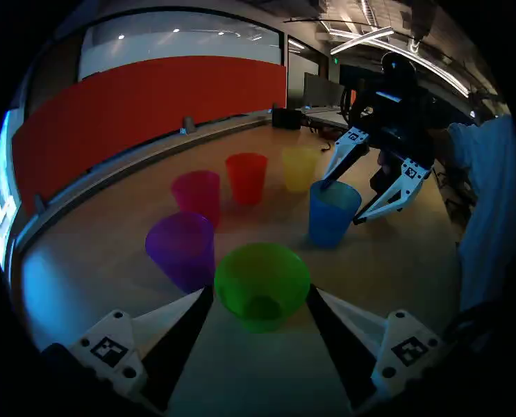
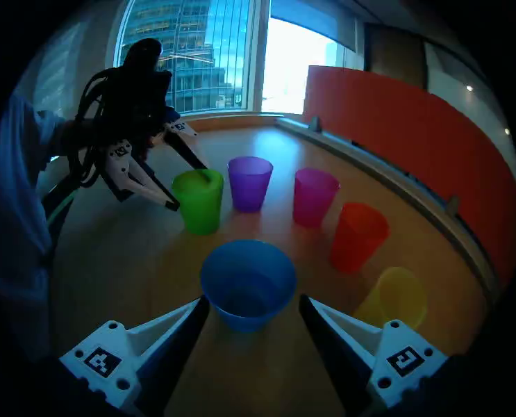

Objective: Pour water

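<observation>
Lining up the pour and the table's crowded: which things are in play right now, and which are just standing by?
In play:
green translucent plastic cup, between the open jaws of the left gripper
blue translucent plastic cup, between the open jaws of the right gripper

Standing by, untouched on the wooden table:
purple plastic cup
pink plastic cup
red plastic cup
yellow plastic cup

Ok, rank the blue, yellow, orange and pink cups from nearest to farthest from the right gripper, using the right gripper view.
1. The blue cup, between the open fingers of the right gripper.
2. The yellow cup, low on the right, just beyond the right finger.
3. The orange cup, farther back on the right.
4. The pink cup, farthest, just right of centre.
</observation>
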{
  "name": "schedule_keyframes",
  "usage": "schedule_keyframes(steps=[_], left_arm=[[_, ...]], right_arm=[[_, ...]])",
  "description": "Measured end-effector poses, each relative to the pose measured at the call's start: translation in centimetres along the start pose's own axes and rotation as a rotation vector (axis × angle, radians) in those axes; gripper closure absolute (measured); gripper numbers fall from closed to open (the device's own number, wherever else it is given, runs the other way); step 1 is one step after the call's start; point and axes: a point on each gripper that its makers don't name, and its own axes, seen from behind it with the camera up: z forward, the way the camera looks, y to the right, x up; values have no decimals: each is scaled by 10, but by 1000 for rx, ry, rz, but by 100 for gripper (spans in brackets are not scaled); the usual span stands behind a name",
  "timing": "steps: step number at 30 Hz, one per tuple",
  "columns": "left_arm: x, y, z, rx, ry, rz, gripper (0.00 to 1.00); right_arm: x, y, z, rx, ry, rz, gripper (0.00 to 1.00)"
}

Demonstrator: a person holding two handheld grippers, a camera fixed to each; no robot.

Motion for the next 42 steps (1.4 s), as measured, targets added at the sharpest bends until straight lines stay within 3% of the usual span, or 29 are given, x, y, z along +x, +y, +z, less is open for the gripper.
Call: schedule_keyframes(steps=[17, 21, 31, 42], left_arm=[[0, -2, 13, -15, -5, -15, 2], [-1, 0, 14, -21, -8, -14, 14], [-1, 6, 15, -34, -3, -1, 14], [1, 7, 14, -35, 1, -4, 14]], right_arm=[[16, -3, 16, 27, 21, 3, 0], [17, -4, 16, 28, 22, 0, 0], [15, -3, 18, 23, 23, -3, 0], [12, -4, 20, 21, 24, -12, 8]])
